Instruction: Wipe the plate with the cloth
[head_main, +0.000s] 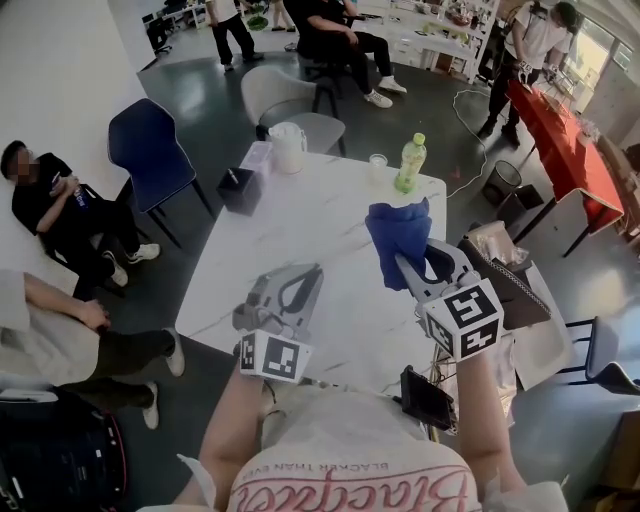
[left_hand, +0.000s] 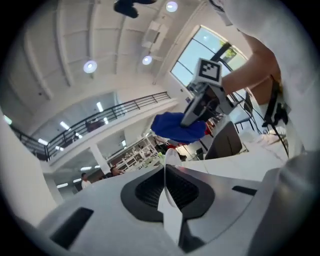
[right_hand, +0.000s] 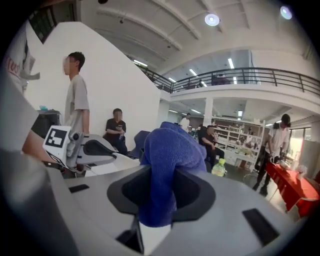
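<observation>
Above the near left of the white marble worktop (head_main: 330, 200), the left gripper (head_main: 305, 280) has its jaws clenched on a thin white plate (left_hand: 168, 156), which its own view shows edge-on and standing upright between them. To the right, and apart from the plate, the right gripper (head_main: 405, 260) has its jaws grasping a bunched blue cloth (head_main: 398, 232) that bulges above them. 1 green bottle (head_main: 410, 163) stands at the worktop's far right edge.
</observation>
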